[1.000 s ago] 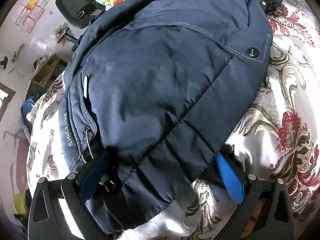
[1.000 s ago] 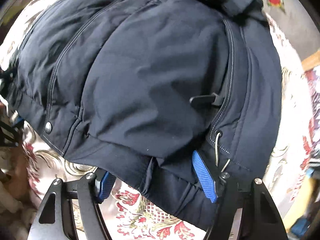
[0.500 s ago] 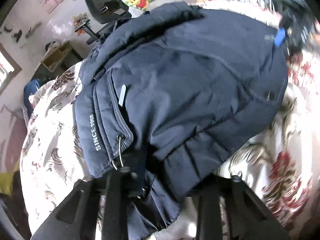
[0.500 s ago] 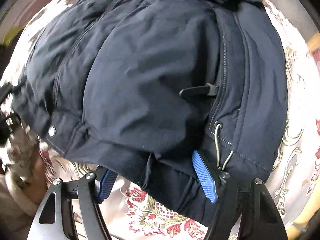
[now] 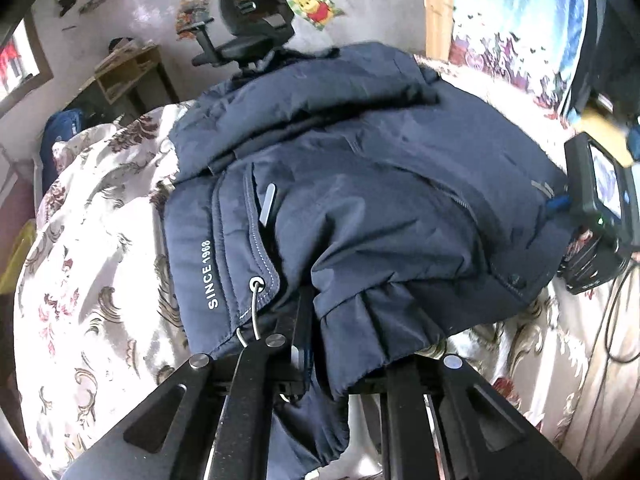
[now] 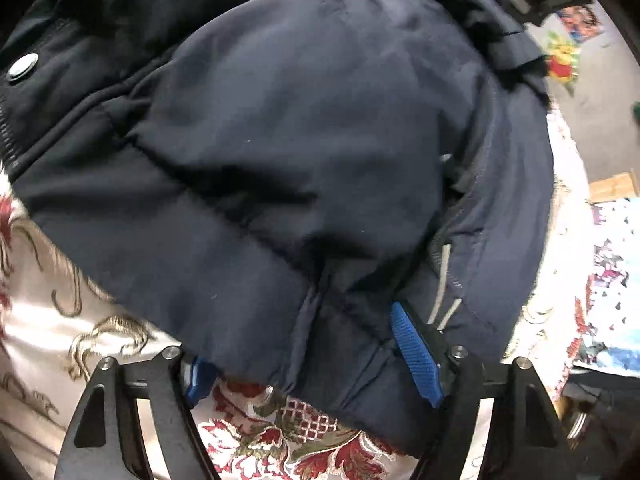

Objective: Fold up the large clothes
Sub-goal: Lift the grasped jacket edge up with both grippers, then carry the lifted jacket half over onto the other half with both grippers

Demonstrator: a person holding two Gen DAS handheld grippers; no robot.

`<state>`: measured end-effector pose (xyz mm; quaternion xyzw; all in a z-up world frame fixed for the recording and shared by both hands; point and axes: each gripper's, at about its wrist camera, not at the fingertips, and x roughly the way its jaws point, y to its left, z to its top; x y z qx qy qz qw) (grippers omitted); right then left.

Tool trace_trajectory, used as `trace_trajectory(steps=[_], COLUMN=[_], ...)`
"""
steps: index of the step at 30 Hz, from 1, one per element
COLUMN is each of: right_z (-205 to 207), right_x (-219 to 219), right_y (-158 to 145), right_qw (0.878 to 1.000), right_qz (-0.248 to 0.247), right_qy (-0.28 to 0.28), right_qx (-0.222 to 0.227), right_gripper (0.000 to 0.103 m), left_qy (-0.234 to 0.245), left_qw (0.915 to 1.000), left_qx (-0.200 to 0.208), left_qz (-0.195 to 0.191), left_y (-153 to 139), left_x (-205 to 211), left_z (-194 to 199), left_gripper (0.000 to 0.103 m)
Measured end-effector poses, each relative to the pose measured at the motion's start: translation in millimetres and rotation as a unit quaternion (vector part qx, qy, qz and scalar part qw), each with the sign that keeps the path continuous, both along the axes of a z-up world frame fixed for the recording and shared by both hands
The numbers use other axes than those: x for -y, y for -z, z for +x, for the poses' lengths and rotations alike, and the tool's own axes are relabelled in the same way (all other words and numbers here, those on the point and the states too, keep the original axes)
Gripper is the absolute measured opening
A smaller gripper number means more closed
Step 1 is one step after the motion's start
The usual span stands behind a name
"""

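Half done at best, judging by the bulk: navy jacket lying bunched across the bed, sides apparently tucked in, hem end at 6 o'clock not yet brought over, final fold and flattening left. Left gripper just closed, now pinching hem fabric at 6 o'clock. Right gripper spread but narrowing a little, hem draped between the pads, no clear squeeze. Left view only: "SINCE 1968" print at 8 o'clock, office chair at 12 o'clock. Right view only: snap button at 10 o'clock, blue pads exposed, jacket filling the frame, bed at 8 o'clock.
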<state>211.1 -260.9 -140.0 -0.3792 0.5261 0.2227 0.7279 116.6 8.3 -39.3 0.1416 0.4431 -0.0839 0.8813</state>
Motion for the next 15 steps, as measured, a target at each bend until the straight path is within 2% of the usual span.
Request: trace_trajectory(steps=[1, 3, 5, 8, 13, 15], right_z=[1, -2, 1, -10, -34, -42], right_x=[3, 11, 23, 35, 48, 32], right_y=[-5, -15, -36, -68, -130, -151], right_qw=[1.0, 0.999, 0.997, 0.991, 0.97, 0.962], right_qz=[0.008, 0.026, 0.051, 0.089, 0.146, 0.162], right_qy=[0.007, 0.023, 0.033, 0.039, 0.049, 0.048], right_qx=[0.008, 0.028, 0.045, 0.097, 0.188, 0.214], right_gripper=[0.05, 0.029, 0.018, 0.01, 0.007, 0.007], left_qy=[-0.003, -0.004, -0.006, -0.016, -0.04, -0.043], left_qw=[1.0, 0.9998, 0.9993, 0.9979, 0.9948, 0.9938], left_qx=[0.007, 0.019, 0.037, 0.063, 0.091, 0.1], left_qz=[-0.003, -0.007, -0.005, -0.006, -0.021, -0.023], left_y=[-5, -14, -24, -38, -65, -76], left_x=[0, 0, 2, 1, -5, -7], left_z=[-2, -8, -16, -26, -41, -48], left_gripper=[0.009, 0.009, 0.008, 0.007, 0.006, 0.006])
